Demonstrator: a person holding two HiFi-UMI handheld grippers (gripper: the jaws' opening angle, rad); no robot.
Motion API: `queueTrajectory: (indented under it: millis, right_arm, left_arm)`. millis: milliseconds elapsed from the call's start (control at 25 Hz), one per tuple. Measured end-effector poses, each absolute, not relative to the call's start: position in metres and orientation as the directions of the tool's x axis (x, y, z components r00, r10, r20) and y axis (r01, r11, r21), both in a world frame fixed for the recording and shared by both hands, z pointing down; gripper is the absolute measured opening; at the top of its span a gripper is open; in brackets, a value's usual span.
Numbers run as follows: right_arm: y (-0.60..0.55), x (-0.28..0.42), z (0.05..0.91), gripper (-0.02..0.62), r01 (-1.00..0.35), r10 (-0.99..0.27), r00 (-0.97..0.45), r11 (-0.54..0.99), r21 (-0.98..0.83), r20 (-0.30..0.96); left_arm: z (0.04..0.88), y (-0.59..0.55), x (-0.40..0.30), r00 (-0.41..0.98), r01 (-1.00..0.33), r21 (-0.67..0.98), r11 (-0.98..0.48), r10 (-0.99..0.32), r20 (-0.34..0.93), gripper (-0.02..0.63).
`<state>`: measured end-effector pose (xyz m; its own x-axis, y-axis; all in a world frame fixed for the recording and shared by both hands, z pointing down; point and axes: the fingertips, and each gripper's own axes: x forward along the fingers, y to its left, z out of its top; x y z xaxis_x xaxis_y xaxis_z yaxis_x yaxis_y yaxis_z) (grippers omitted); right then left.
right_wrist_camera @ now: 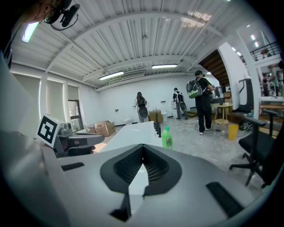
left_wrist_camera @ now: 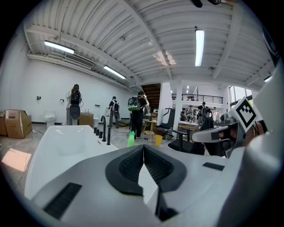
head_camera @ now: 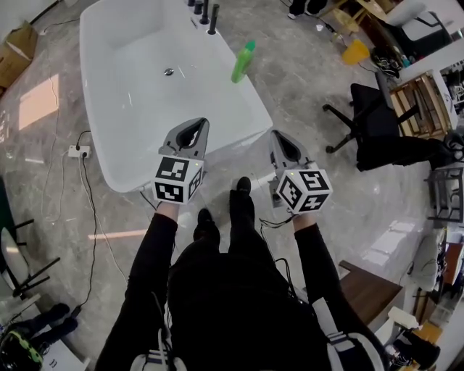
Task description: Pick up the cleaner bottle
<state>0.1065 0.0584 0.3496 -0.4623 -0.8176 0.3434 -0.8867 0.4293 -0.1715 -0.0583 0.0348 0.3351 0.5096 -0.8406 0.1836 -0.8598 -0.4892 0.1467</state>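
A green cleaner bottle (head_camera: 243,61) stands on the right rim of the white bathtub (head_camera: 123,94), well beyond both grippers. It also shows small in the left gripper view as the bottle (left_wrist_camera: 131,138) and in the right gripper view as the bottle (right_wrist_camera: 167,137). My left gripper (head_camera: 193,124) hovers over the tub's near end, jaws shut with nothing between them. My right gripper (head_camera: 283,138) hangs just off the tub's near right corner, also shut and empty. Each gripper appears in the other's view, the right gripper (left_wrist_camera: 230,133) and the left gripper (right_wrist_camera: 66,139).
Black faucet fittings (head_camera: 204,14) stand at the tub's far end. A black office chair (head_camera: 384,130) is to the right, and a yellow bin (head_camera: 355,52) beyond it. A power strip (head_camera: 77,151) with cables lies on the floor left of the tub. People stand in the background.
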Motion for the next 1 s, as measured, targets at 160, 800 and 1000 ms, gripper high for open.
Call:
queueTrajectory:
  millis: [160,800,1000]
  right_arm:
    - [0.039,0.112,0.355,0.002,-0.888,-0.816,-0.459,0.419,-0.188,0.351]
    - [-0.059,0.168,0.368,0.002,-0.853,-0.768,-0.521,0.472,-0.222,0.373]
    - [-0.085,0.179,0.370,0.002,-0.830,-0.742,-0.558,0.506,-0.235,0.372]
  left_arm:
    - [0.337,0.015,-0.052,0.498,-0.866,0.149,-0.476,-0.847,0.188,0.008]
    - [0.357,-0.086,0.007,0.431,-0.902,0.139,-0.409,-0.872,0.233,0.009]
    - [0.363,-0.114,0.026,0.406,-0.913,0.140,-0.383,-0.878,0.253,0.023]
